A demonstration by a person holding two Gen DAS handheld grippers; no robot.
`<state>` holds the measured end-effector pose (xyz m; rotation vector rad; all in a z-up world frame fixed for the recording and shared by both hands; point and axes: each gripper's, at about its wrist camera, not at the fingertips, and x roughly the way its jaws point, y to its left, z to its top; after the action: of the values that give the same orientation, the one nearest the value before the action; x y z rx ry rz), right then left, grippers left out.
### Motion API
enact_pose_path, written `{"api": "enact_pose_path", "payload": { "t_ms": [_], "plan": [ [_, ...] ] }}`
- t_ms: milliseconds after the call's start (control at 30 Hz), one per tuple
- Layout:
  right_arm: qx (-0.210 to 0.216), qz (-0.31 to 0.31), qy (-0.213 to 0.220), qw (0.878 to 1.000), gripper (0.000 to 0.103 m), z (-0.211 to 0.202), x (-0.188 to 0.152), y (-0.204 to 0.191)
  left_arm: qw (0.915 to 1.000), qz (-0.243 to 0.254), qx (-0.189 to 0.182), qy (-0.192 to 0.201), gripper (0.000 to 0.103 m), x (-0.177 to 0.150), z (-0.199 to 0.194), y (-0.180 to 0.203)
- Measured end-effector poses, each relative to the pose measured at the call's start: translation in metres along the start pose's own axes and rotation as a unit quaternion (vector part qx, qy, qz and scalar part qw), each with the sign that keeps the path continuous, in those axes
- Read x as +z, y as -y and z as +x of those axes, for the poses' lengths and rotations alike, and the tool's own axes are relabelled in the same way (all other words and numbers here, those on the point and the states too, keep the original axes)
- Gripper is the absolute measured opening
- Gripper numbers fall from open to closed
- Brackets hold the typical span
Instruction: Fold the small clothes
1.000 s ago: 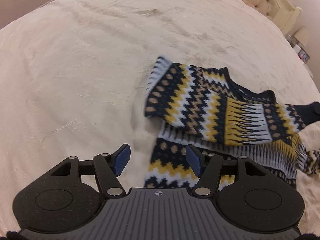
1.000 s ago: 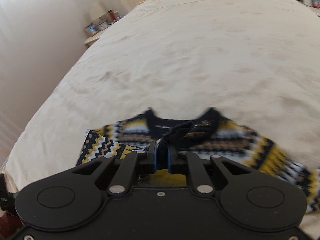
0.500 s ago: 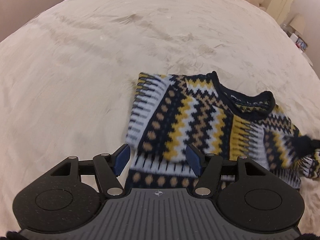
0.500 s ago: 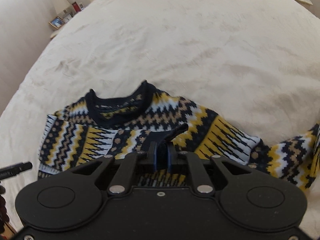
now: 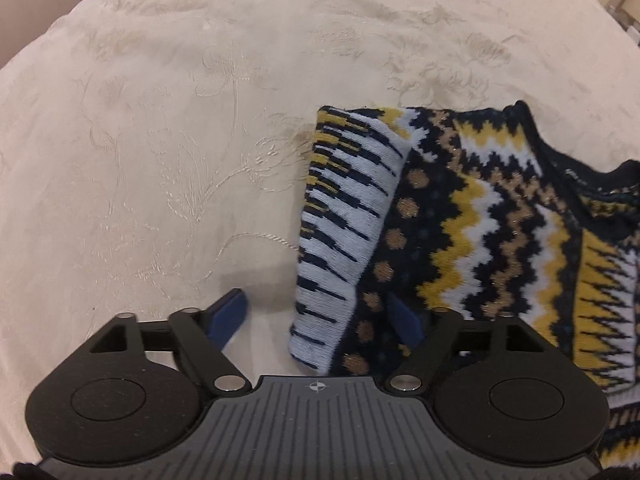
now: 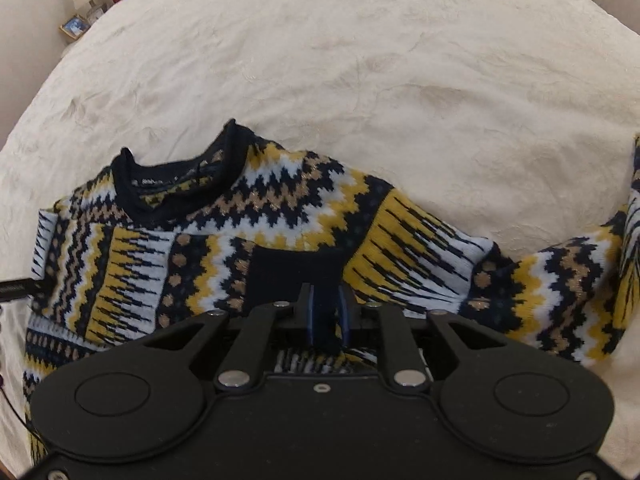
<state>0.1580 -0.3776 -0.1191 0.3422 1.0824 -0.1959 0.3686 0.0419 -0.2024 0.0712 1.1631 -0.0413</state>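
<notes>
Sweater (image 6: 280, 216), knitted, navy with yellow, white and tan zigzag bands, lay flat on a cream bedspread (image 6: 400, 60), filling the lower half of the right wrist view and the right half of the left wrist view.

Right gripper (image 6: 326, 312): jaws stood narrowly apart and had just been opening; the navy cuff (image 6: 296, 276) of a folded-over sleeve lay between the blue pads. Whether the pads still pressed on it could not be told.

Left gripper (image 5: 316, 318): jaws wide apart and just been opening further. The sweater's folded left edge lay between them; the left pad (image 5: 230, 314) stood over bare bedspread, clear of the knit, and the right pad (image 5: 404, 320) sat against the dotted navy band. No grip was seen.

Sleeve (image 6: 540, 280), second: ran out to the right edge of the right wrist view, bent upward there.

Neckline (image 6: 176, 184), navy ribbed: upper left of the garment in the right wrist view, at the far right edge in the left wrist view.

Photo frames (image 6: 86, 12): far upper left of the right wrist view, beyond the bed.
</notes>
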Motion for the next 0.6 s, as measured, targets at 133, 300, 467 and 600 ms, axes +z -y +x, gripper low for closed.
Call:
{"api": "enact_pose_path", "payload": {
  "t_ms": [133,300,467,600],
  "plan": [
    [0.001,-0.001,-0.007,1.0,0.053,0.016,-0.001,-0.008,1.0,0.001,0.009,0.001,0.088,-0.001,0.001,0.002],
    [-0.012,-0.001,-0.029,0.999,0.055,0.043,-0.007,-0.009,0.9998,-0.01,0.016,-0.002,0.101,0.0,0.006,0.001],
    [0.0,0.025,-0.035,0.999,0.062,0.057,-0.011,0.0,0.9995,-0.028,0.011,0.003,0.103,0.001,0.012,-0.002],
    [0.018,0.04,-0.035,0.998,0.074,0.063,-0.011,0.005,0.9984,-0.051,0.003,0.025,0.103,-0.004,0.014,-0.004]
  ]
}}
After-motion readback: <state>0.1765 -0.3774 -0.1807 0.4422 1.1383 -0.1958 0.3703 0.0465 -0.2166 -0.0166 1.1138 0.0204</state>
